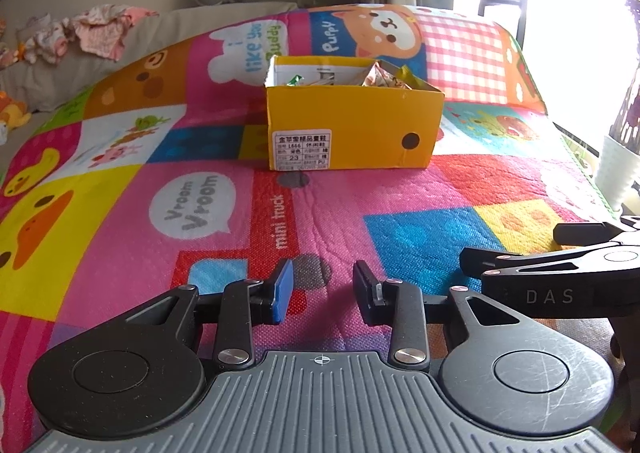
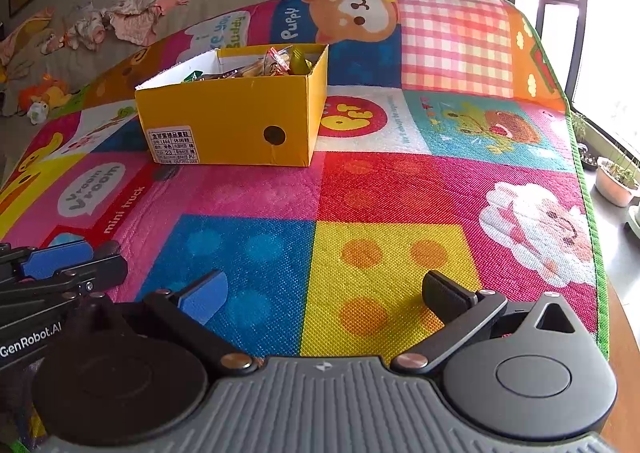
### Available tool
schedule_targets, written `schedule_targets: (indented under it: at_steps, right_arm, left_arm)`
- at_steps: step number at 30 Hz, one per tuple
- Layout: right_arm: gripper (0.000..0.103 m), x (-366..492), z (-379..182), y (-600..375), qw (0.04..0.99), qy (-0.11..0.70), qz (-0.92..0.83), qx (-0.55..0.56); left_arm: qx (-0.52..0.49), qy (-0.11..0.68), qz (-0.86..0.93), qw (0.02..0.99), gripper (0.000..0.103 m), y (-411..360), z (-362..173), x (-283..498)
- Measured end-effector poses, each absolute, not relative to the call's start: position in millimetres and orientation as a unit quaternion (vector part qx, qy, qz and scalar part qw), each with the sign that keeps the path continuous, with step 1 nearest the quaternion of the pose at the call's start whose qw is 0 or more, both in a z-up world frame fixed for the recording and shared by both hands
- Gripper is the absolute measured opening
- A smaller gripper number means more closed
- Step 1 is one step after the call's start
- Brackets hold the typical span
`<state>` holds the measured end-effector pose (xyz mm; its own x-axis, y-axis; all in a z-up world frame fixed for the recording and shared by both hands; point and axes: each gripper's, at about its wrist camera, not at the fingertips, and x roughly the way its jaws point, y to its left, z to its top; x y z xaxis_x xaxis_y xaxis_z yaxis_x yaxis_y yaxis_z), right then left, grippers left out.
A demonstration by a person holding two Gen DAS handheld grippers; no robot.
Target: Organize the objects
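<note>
A yellow cardboard shoe box point(image 1: 352, 125) stands on the colourful cartoon play mat point(image 1: 200, 213), far ahead of both grippers. It holds several small snack packets point(image 2: 276, 61). The box also shows in the right wrist view point(image 2: 236, 121), up and to the left. My left gripper point(image 1: 322, 289) is open and empty, low over the mat. My right gripper point(image 2: 324, 293) is open wide and empty over the blue and yellow squares. Each gripper shows at the edge of the other's view, the right one point(image 1: 560, 273) and the left one point(image 2: 60, 269).
The mat point(image 2: 400, 193) covers a table whose right edge drops off near potted plants point(image 2: 616, 181) by a bright window. A grey sofa with pink clothes point(image 1: 100, 29) and soft toys point(image 2: 40, 97) lies beyond the left side.
</note>
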<state>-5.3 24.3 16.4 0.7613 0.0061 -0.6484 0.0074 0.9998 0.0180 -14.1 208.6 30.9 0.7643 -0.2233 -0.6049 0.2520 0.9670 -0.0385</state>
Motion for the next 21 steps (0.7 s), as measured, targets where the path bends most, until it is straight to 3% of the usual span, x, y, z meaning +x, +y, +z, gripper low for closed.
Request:
schedule_targets:
  at_steps: [21]
  right_arm:
    - [0.103,-4.1,16.2,25.6,0.938,0.346,-0.002,0.009]
  left_arm:
    - [0.025,0.318,-0.125,0.939,0.037,208.9,30.5,-14.6]
